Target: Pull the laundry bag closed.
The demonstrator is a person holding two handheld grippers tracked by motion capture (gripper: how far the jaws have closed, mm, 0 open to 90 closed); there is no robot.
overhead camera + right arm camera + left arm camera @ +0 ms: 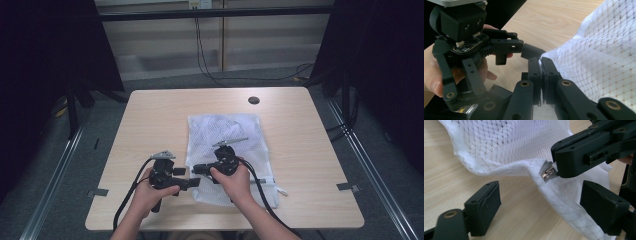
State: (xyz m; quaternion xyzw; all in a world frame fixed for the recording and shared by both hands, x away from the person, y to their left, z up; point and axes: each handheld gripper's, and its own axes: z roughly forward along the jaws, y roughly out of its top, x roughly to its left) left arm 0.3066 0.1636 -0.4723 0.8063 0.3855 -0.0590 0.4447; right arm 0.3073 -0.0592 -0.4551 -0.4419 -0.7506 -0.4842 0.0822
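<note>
A white mesh bag (225, 145) lies flat on the wooden table (150, 120), a little toward 5 o'clock from the table's middle, with its near edge running close to the person's side. A dark round hole (253, 100) sits in the tabletop toward 1 o'clock from the bag.

The right gripper (198, 170) comes in over the bag's near left corner – its jaws are pressed together on the metal zipper pull (547, 173) there, and the mesh is lifted into a small ridge around the pinch. The right hand (235, 180) rests over the bag's near edge.

The left gripper (192, 183) is at 9 o'clock from that corner, just beside the right one. Its jaws stand wide apart – one on bare wood, the other by the bag's edge – holding nothing. The left hand (150, 192) grips it near the table's front edge.
</note>
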